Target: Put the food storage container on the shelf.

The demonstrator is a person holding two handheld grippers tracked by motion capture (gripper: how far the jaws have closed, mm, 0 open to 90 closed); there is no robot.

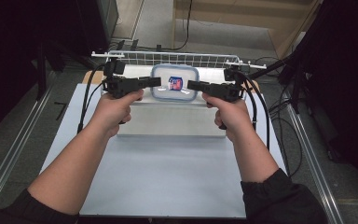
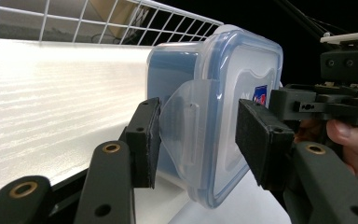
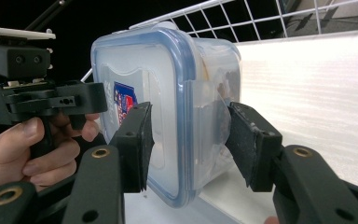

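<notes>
Container (image 1: 175, 82) sits at 12 o'clock on raised surface (image 1: 168, 122). Left gripper (image 2: 198, 137) & right gripper (image 3: 189, 142) straddle side latches, jaws apart, not clamped. Squeeze both evenly.

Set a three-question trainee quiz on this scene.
1. True or false: the clear plastic container with a blue-rimmed lid has its lid off.
2. What stands directly behind the container? A) a white wire rack B) a stack of plates C) a red bucket
3. Which part of the container sits between the fingers of the left gripper?

Key: 1 false; 2 A; 3 a clear side latch flap.
</notes>
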